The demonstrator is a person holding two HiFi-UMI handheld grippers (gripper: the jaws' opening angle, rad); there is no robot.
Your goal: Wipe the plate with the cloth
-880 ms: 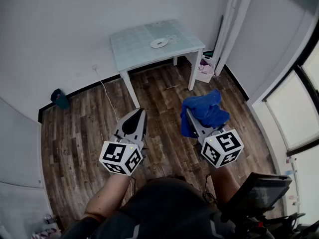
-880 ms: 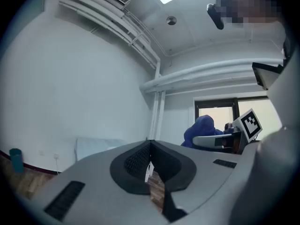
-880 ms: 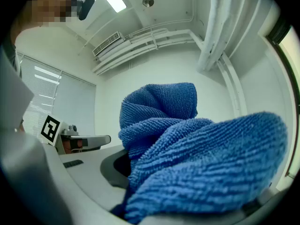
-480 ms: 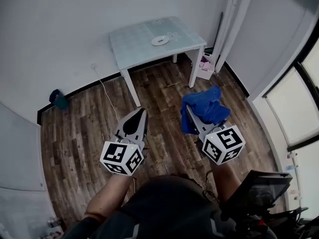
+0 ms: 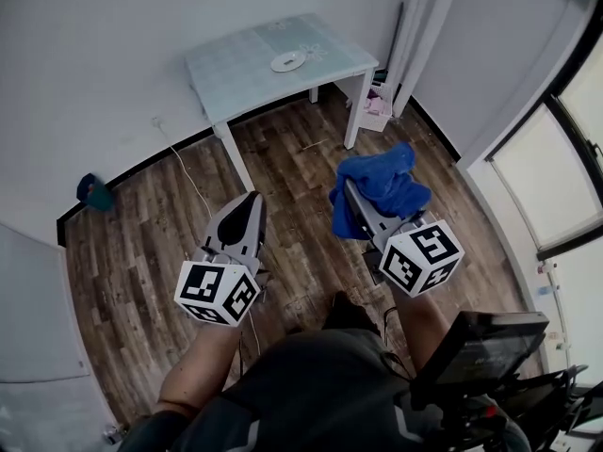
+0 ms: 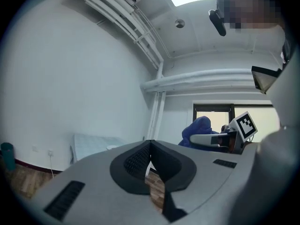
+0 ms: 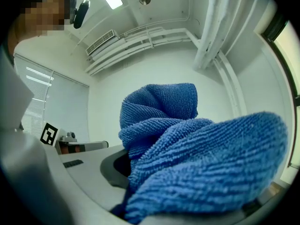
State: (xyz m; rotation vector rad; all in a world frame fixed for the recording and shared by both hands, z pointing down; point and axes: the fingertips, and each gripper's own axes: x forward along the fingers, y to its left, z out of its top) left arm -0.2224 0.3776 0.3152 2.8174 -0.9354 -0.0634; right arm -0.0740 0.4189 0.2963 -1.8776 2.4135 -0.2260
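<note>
A small white plate [image 5: 288, 61] lies on a pale green table [image 5: 236, 73] far ahead by the wall. Both grippers hang over the wooden floor, well short of the table. My left gripper [image 5: 250, 197] is shut with nothing between its dark pads [image 6: 140, 161]; the table [image 6: 91, 146] shows beyond it. My right gripper [image 5: 349, 193] is shut on a blue cloth [image 5: 382, 191], which drapes over its jaws and hides the tips. In the right gripper view the cloth [image 7: 187, 153] fills most of the frame. From the left gripper view the cloth [image 6: 199, 128] appears on the right.
A teal object [image 5: 91, 193] sits on the floor by the left wall. A white cable [image 5: 184, 179] trails over the floor. A white basket [image 5: 377, 104] stands beside the table's right leg. White pipes [image 5: 415, 26] run up the corner. Dark equipment [image 5: 476, 347] is at my lower right.
The head view has swung, so the table and plate now sit a little higher and further left. Both grippers keep their pose, the cloth still in the right one.
</note>
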